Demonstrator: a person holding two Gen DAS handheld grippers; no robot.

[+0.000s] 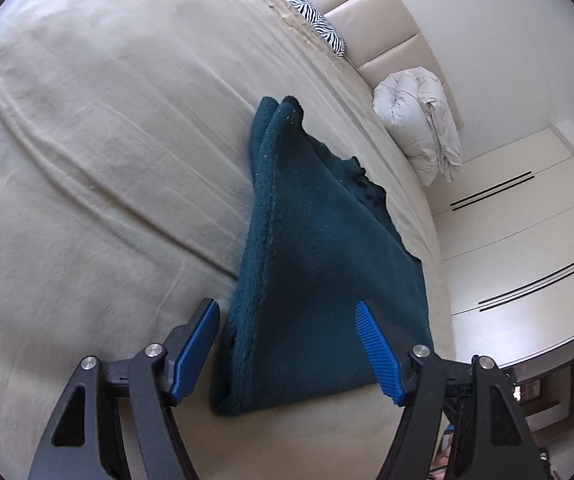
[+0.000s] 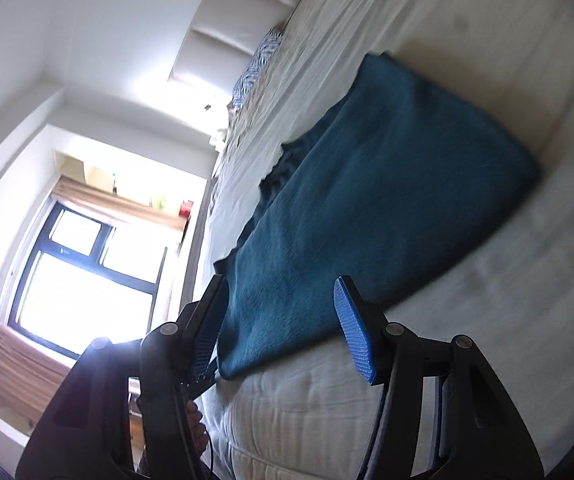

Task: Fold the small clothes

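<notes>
- Left tool point(image 1: 287, 336): blue pads spread wide, gripping nothing; the near corner of the garment lies between and below them.
- Right tool point(image 2: 283, 328): likewise wide apart and empty-handed, straddling the garment's near edge at the bed's side.
- Teal fleece garment point(image 1: 319, 248): lying on the bed point(image 1: 87, 160), apparently doubled over already, with a thick layered edge along one side and a ribbed opening at the far side.
- Step in hand, as judged: between folds. The next move calls for closing each tool on a near corner, taking all layers, and carrying them toward the far edge.
- Far items: rolled white duvet point(image 1: 419, 128), zebra-print pillow point(image 1: 315, 20), headboard.
- Obscured: garment type uncertain; sleeves hidden; right view motion-blurred; window glare washes out detail.
</notes>
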